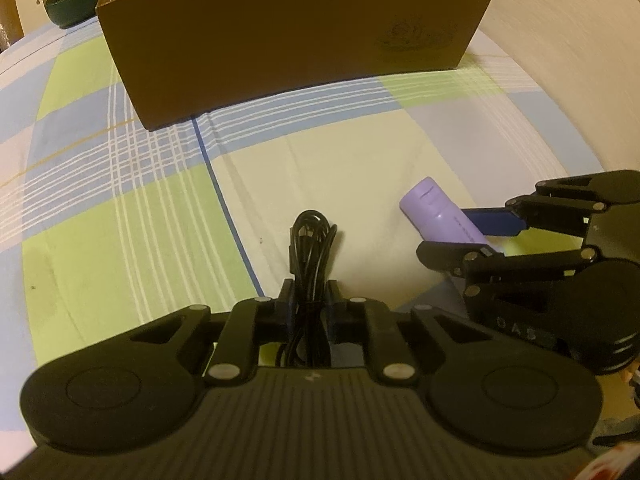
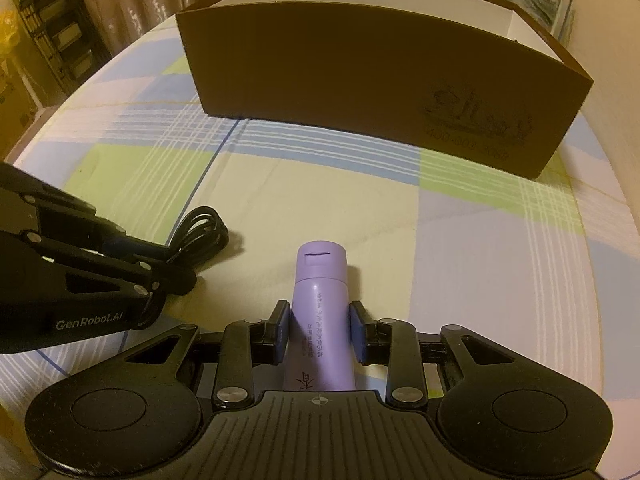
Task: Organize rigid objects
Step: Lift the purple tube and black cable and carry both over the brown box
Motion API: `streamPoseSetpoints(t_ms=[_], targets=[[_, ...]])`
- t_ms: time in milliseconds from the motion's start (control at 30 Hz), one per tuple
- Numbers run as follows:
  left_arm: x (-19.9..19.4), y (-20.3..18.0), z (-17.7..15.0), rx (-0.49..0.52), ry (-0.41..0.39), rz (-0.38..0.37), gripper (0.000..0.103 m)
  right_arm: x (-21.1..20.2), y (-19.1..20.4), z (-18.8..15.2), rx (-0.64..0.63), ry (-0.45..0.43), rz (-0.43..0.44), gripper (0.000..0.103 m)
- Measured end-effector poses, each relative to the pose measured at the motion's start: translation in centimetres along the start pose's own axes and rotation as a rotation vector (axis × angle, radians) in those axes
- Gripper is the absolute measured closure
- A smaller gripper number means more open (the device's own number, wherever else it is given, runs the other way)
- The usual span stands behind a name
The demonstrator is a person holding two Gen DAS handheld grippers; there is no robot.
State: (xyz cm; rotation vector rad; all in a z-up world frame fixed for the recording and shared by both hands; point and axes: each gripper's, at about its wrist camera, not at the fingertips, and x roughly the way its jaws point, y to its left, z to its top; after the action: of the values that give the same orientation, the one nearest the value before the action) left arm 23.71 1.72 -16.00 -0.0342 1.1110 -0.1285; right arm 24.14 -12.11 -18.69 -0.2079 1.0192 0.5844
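The purple tube (image 2: pixel 320 312) lies on the checked cloth (image 2: pixel 460 240) just short of the box (image 2: pixel 360 92), the right gripper (image 2: pixel 320 326) clamped on it; beside it the left gripper (image 1: pixel 309 308) is clamped on the cable (image 1: pixel 310 244). Both are gripped, so lifting over the box's near wall likely comes next. The box's contents are hidden.

The left gripper (image 1: pixel 310 300) points steeply down toward the bed, its blue pads (image 1: pixel 286 304) pressed shut on a bundled black cable (image 1: pixel 312 240). Just beside it, the right gripper (image 2: pixel 318 326) tilts down likewise, its jaws narrowly parted and clamped on both sides of a purple tube (image 2: pixel 322 320).
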Motion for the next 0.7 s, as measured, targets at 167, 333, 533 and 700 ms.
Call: streamPoseSetpoints(t_ms=[167, 333, 533, 700], targets=[[-0.5, 0.1, 0.2, -0.001, -0.016, 0.002, 0.090, -0.8, -0.5, 0.2, 0.025, -0.021, 0.017, 0.072], [-1.2, 0.1, 0.8, -0.006, -0.038, 0.007, 0.090, -1.9, -1.0, 0.7, 0.045, -0.043, 0.028, 0.072], [-2.0, 0.1, 1.5, -0.010, -0.059, 0.013, 0.090, -2.8, -1.6, 1.2, 0.064, -0.049, 0.042, 0.072], [-2.7, 0.0, 2.0, -0.014, -0.075, 0.016, 0.090, -3.5, -1.8, 1.6, 0.070, -0.057, 0.048, 0.072]])
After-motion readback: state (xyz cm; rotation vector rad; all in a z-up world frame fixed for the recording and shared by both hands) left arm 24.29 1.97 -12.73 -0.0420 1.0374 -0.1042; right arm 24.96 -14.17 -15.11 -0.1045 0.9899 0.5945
